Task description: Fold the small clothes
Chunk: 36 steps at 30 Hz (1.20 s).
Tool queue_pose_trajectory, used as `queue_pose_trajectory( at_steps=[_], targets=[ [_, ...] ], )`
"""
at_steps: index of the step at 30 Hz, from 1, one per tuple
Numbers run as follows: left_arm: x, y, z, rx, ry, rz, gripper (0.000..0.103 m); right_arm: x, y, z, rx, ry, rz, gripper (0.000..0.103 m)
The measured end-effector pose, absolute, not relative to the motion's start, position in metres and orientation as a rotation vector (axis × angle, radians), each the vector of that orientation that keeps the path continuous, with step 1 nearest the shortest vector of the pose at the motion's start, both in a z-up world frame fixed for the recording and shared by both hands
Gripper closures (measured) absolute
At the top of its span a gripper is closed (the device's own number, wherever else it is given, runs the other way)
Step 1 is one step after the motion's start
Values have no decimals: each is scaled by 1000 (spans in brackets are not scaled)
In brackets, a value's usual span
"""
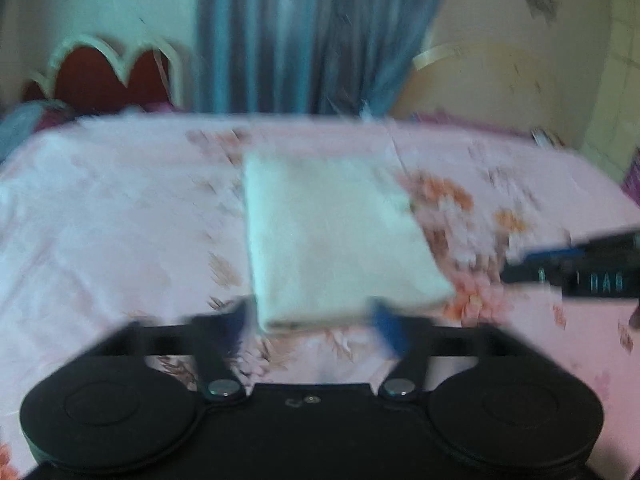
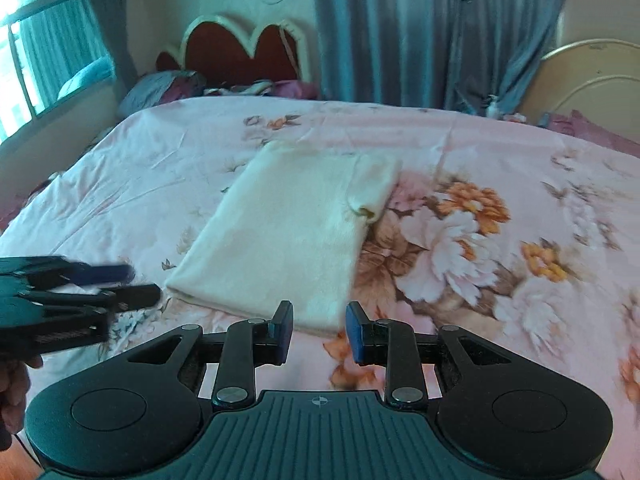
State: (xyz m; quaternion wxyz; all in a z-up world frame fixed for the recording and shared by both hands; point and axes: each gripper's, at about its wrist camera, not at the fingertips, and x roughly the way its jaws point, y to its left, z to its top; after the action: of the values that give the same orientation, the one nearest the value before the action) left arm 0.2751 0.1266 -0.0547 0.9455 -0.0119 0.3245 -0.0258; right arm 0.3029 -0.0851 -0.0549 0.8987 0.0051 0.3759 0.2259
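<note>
Lying flat on the bed (image 2: 520,152), the cream folded garment (image 2: 288,224) forms a long rectangle on the pink floral bedsheet (image 2: 460,240), its near short edge towards both cameras and a small folded-over flap sticking out along its right side. In the left wrist view the same garment (image 1: 332,240) runs away from the camera, blurred.

The right hand-held gripper (image 2: 319,334) hovers just short of the garment's near edge with its jaws parted and nothing between them; the blue pads (image 2: 354,334) face each other across a clear gap, and the cloth's near hem shows beyond that gap. From the left wrist view the right hand-held gripper (image 1: 516,264) enters from the right edge, beside the garment's right side and apart from it.

The left hand-held gripper (image 1: 316,320) is also spread wide, its two fingers standing either side of the garment's near end; the picture is smeared, so whether the tips touch the cloth cannot be told, but nothing is pinched between them. In the right wrist view the left hand-held gripper (image 2: 146,284) reaches in from the left, its tips close to the garment's near left corner.

Behind the bed stand a red scalloped headboard (image 2: 240,48) and grey-blue curtains (image 2: 420,28); a window (image 2: 36,60) is at the left.
</note>
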Motion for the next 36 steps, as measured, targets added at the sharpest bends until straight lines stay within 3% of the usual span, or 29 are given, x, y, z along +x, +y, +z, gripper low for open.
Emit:
queue_pose_trajectory(
  at_steps=[1, 18, 36],
  targets=[
    [262, 125, -46, -26, 615, -35, 1, 293, -90, -50, 12, 751, 434, 0],
    [128, 84, 24, -12, 532, -47, 0, 127, -132, 17, 35, 616, 293, 0],
    [94, 65, 36, -17, 481, -60, 0, 94, -149, 33, 34, 576, 270, 0]
  ],
)
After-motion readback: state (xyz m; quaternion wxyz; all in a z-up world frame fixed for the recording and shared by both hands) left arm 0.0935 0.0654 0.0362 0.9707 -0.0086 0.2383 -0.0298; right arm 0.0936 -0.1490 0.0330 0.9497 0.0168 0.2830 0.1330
